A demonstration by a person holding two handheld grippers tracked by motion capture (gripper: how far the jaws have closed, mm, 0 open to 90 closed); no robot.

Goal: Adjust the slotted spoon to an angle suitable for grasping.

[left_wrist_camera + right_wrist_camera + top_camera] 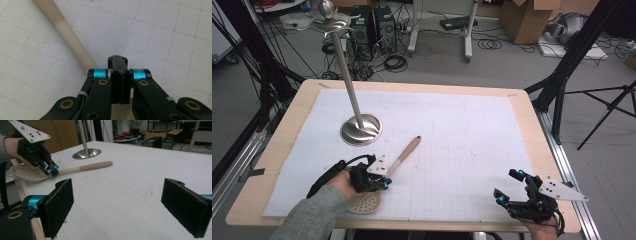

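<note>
While the slotted spoon (384, 175) lay flat on the bench (272, 165), its long axis ran on a slant: the perforated bowl sat at the near edge under the left hand (339, 184), and the wooden handle stretched away past the left claw (383, 183) toward the far right. That claw was clamped on the handle just ahead of the bowl, its jaws drawn together with the pale shaft running out beyond their tips in the left gripper view. Judging from this, any lift would have to swing the long free end, so most of the spoon's length lay ahead of the grip. Beyond the handle's tip, further from the left claw, stood the metal stand (360, 129). The right claw (510, 189) rested well off to the side, jaws wide apart and holding nothing, much the farther of the two from the spoon.
</note>
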